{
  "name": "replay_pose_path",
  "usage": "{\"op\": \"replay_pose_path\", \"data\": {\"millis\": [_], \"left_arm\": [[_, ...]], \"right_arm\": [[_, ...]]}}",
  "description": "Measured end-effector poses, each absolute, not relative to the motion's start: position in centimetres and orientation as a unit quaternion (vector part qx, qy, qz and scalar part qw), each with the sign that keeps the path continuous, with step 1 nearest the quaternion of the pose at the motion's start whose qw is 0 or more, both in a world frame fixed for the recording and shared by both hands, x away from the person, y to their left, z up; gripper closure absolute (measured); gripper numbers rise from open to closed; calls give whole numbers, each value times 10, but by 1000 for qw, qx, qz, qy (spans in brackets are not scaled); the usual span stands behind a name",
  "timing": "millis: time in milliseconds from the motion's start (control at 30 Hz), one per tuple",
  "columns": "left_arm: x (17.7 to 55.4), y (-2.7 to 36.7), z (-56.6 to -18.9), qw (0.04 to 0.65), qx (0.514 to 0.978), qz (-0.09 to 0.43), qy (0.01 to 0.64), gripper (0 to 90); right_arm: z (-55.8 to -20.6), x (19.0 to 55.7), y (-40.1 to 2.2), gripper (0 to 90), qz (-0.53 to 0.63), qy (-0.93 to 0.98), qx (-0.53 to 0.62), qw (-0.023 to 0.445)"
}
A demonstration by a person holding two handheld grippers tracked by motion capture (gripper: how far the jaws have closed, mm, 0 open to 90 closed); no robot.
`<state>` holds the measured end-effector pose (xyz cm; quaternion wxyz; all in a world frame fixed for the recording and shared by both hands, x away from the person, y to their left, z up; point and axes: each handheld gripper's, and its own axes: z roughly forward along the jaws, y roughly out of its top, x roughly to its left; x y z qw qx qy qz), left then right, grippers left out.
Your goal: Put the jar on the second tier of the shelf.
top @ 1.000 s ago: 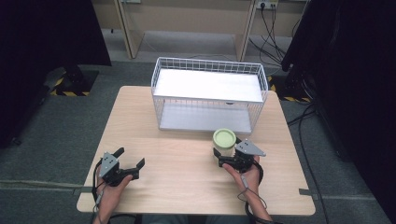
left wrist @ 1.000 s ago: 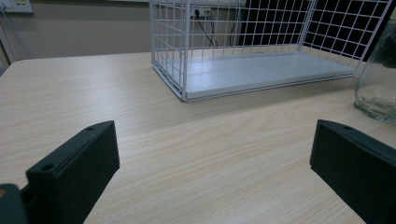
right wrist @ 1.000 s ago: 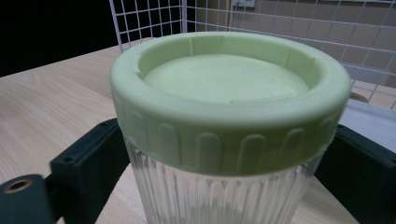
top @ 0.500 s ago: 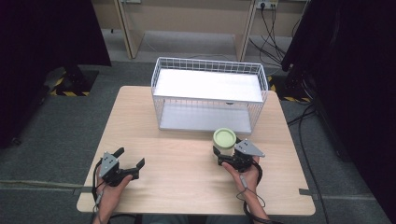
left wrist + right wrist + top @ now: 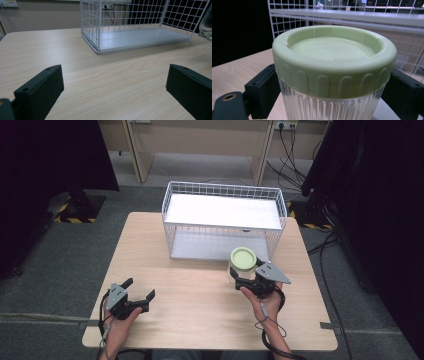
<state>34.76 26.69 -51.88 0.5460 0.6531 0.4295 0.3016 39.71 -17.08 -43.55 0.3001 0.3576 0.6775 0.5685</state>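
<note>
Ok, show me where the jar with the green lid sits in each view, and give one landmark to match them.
High view: the jar stands right of centre, in front of the wire basket, between the jaws of the right gripper.
Left gripper view: a sliver of its clear glass at the right edge.
Right gripper view: centre, close up, green lid between the two black jaws.
Shared landmark: the white wire basket behind it.

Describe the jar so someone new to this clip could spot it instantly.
Start at the white wire basket at the table's far side. In front of its right end, the right gripper has its jaws around a ribbed clear jar. Its pale green screw lid is the table's one coloured thing.
</note>
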Motion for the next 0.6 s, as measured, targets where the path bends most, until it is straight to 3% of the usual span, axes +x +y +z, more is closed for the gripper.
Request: {"op": "replay_pose_path", "data": {"millis": [600], "left_arm": [[348,267,-519,545,654,302,429,6]], "right_arm": [[-392,411,-168,112,591,650,355,319]]}}
